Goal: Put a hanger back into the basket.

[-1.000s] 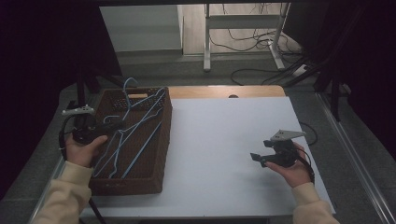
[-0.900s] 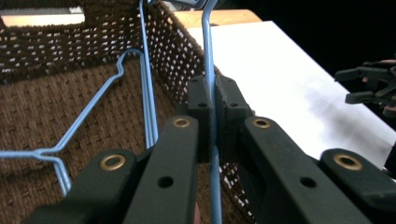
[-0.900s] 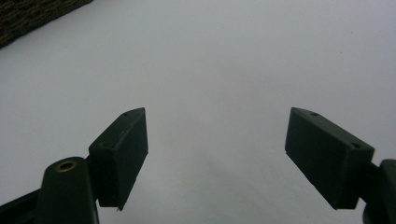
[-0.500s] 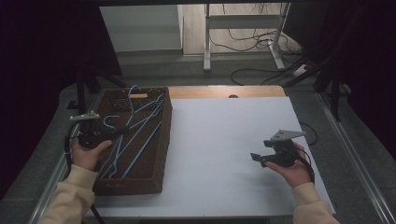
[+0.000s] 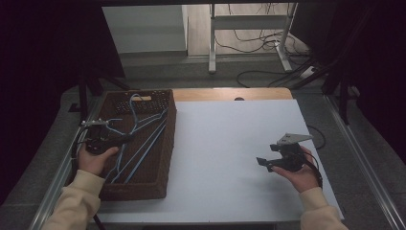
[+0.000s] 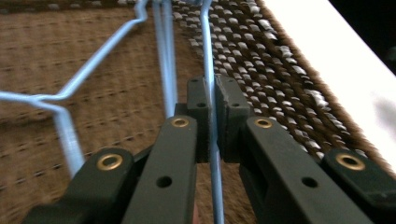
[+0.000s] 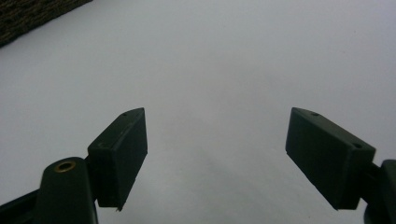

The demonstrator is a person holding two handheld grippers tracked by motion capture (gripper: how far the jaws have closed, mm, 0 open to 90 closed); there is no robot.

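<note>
1. Now my left gripper (image 5: pixel 125 139) is pinched shut on one thin wire of a blue hanger (image 6: pixel 211 93), low inside the brown wicker basket (image 5: pixel 165 143) at the left of the table; in the left gripper view the wire runs straight up between my two pressed pads.
2. Apparently the job is to get the hangers out of the basket, and by my reading only the first grip is made: the clamped hanger lies within the basket walls among the others, and none lies on the white tabletop (image 5: pixel 230 139).
3. Ahead lie the lift, the carry to the right and the setting down, then the same for the rest.
4. My right gripper (image 7: pixel 215 158) waits well apart at the near right, jaws spread wide over bare white surface, holding nothing.
5. Other blue hangers (image 5: pixel 143 148) cross mine in a loose tangle, hooks toward the far end of the basket; I judge they could snag and ride up with it, and the right basket wall stands between the load and the open table.
6. Cables (image 5: pixel 258 45) and a metal stand (image 5: pixel 249 21) sit on the floor beyond the far edge, clear of the work.
</note>
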